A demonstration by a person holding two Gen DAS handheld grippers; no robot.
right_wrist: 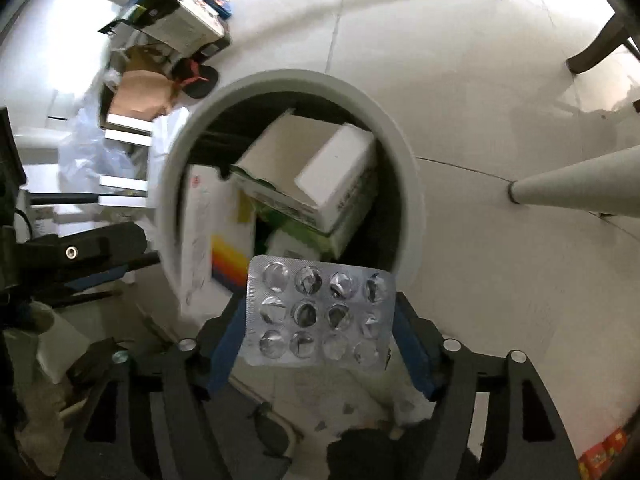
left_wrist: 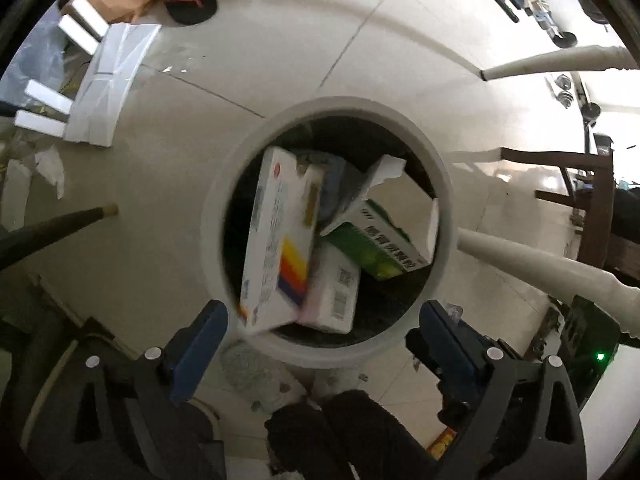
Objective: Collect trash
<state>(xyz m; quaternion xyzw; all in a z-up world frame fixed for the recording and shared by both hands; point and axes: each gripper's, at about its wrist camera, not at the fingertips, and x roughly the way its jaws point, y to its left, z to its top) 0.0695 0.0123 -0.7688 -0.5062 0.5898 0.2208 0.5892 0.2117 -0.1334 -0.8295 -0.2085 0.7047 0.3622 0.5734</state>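
A round grey trash bin (left_wrist: 214, 216) stands on the tiled floor, seen from above. Inside it lie a white medicine box with rainbow stripes (left_wrist: 276, 240), blurred and leaning on the near rim, a green box (left_wrist: 376, 248) and a pale box with barcodes (left_wrist: 336, 288). My left gripper (left_wrist: 322, 312) hangs over the bin's near edge, open wide and holding nothing. In the right wrist view the bin (right_wrist: 408, 184) shows the same boxes (right_wrist: 332, 176). A silver blister pack (right_wrist: 320, 312) lies flat-on between my right gripper's (right_wrist: 320, 300) blue pads, which stand apart.
White table legs (left_wrist: 540, 264) (right_wrist: 580, 188) slant in on the right, a dark leg (left_wrist: 52, 228) on the left. Foam pieces (left_wrist: 108, 80), a plastic bag (right_wrist: 92, 152), cartons (right_wrist: 180, 12) and a black slipper (left_wrist: 192, 4) crowd the far left floor.
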